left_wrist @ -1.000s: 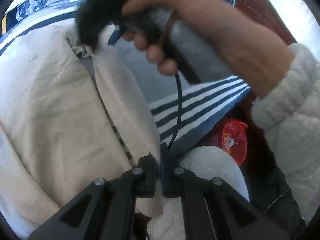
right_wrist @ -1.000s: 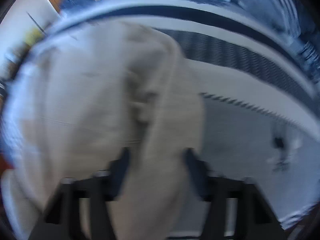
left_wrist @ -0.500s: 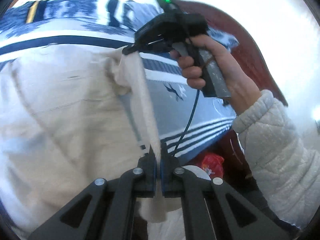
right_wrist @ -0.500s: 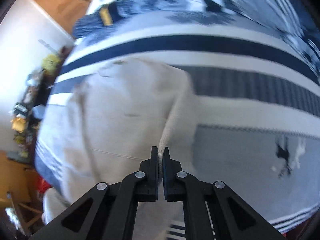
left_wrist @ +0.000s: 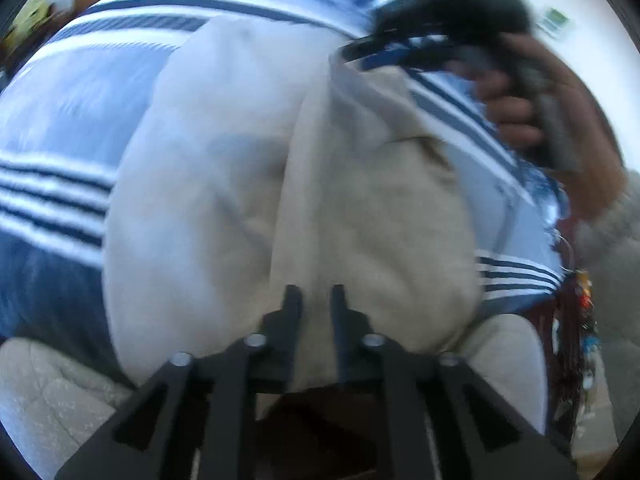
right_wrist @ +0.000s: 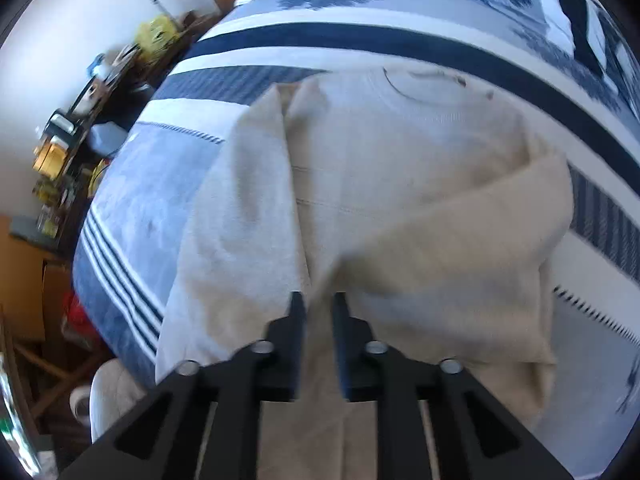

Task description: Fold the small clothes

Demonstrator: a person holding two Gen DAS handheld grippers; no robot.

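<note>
a cream sweatshirt [right_wrist: 400, 200] lies on a blue striped bedspread [right_wrist: 320, 44], long axis running 6 to 12 o'clock from both grippers. the left gripper [left_wrist: 316, 300] and right gripper [right_wrist: 319, 306] each have fingers slightly apart with a cloth fold between them; whether they pinch it, i cannot tell. open bedspread lies toward 3 o'clock of the right gripper, and the bed edge toward 8 o'clock.

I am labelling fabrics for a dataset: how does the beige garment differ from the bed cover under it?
The beige garment is plain, of one colour; the bed cover is blue with white and dark navy stripes. The garment is rumpled, with one side folded over itself; the cover lies spread out beneath it. The garment is smaller, and the cover shows on both sides of it. Both are soft cloth.
</note>
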